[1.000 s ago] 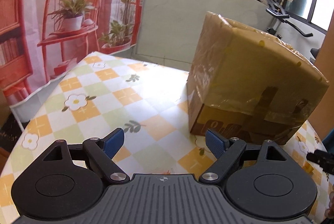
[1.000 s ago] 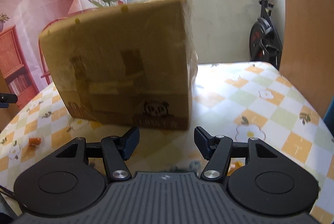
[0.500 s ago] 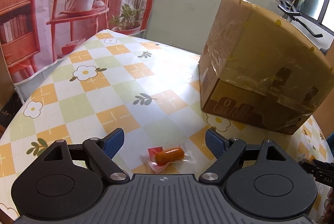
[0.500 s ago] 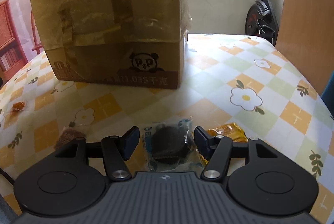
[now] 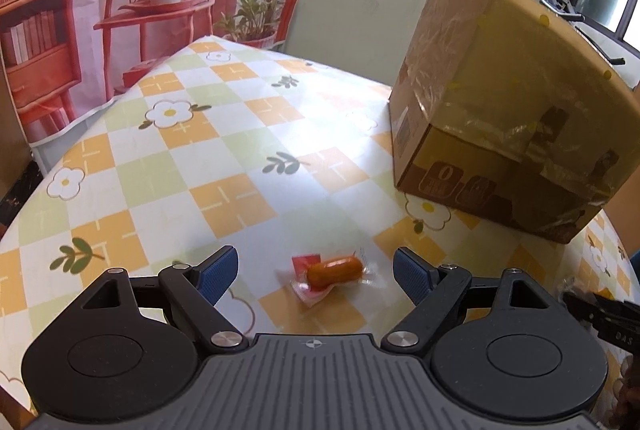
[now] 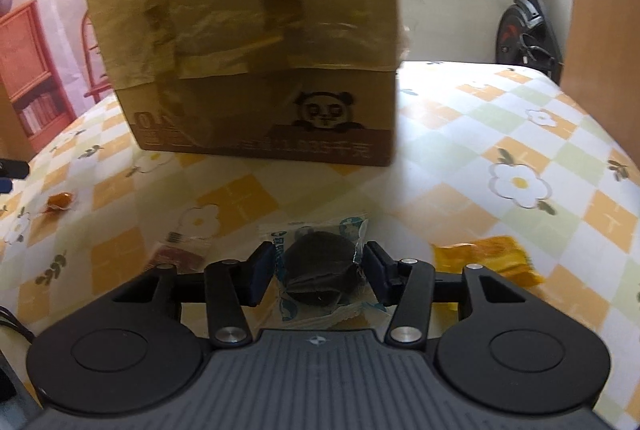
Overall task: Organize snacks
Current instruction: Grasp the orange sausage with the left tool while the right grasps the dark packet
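**Risk: wrapper slipping on both picks**

Right gripper (image 6: 319, 272) jaws have just been closing around dark snack (image 6: 320, 270), low centre; crinkly film may be slipping. Left gripper (image 5: 314, 272) jaws spread, straddling sausage snack (image 5: 334, 270), lower centre; could be skidding on surface (image 5: 224, 165).

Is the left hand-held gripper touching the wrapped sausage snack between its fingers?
Apart. The left wrist view shows the left hand-held gripper open, with bare tablecloth between each blue pad and the wrapped sausage.

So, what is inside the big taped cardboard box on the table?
Cannot tell: the brown taped cardboard box shows only closed outer walls, with a panda print on one side. Its contents are covered.
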### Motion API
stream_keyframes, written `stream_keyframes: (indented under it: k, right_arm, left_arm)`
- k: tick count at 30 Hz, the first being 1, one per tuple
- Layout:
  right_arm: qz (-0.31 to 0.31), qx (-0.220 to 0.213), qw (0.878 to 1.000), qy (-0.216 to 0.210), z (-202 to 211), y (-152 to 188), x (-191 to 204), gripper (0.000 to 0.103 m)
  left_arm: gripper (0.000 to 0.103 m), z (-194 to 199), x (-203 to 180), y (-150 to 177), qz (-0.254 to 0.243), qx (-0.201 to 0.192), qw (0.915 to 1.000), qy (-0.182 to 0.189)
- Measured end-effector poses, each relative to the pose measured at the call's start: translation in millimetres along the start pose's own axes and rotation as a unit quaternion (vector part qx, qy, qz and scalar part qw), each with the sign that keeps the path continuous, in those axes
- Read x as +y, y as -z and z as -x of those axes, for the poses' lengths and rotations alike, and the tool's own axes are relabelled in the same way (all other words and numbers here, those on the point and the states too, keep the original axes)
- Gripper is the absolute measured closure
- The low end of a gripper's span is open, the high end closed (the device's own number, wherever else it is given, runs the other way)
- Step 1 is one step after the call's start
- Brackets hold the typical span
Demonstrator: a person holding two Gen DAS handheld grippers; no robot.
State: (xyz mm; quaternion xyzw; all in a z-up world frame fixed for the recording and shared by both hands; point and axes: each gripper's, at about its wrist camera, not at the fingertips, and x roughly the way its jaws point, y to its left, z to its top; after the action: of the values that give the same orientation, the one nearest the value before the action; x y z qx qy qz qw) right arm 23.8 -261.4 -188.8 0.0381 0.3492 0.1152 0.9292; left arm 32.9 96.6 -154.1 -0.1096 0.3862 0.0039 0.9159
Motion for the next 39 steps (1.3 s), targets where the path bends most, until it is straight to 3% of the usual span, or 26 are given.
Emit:
stream_keyframes:
  k: [11,24,33,39]
  right_arm:
    - [0.022,-0.031,0.999,-0.008,-13,4,11,0.052]
    - [0.018,-0.032,0.999,-0.012,-14,4,9,0.052]
    - [0.016,-0.029,0.999,-0.014,-16,3,9,0.052]
    - [0.016,-0.029,0.999,-0.014,-16,3,9,0.052]
  left_arm:
    - [0.017,-16,-14,12,-0.027,0.028,0.9992,-0.006]
    - [0.017,-40,-23,16,-0.023,0.044,0.9987,-0.012]
    - [0.017,-41,-37,19,-0.032,0.051,0.9982,0.008]
    - [0.017,-41,-47,24,-0.038,0.058,0.9961,0.055]
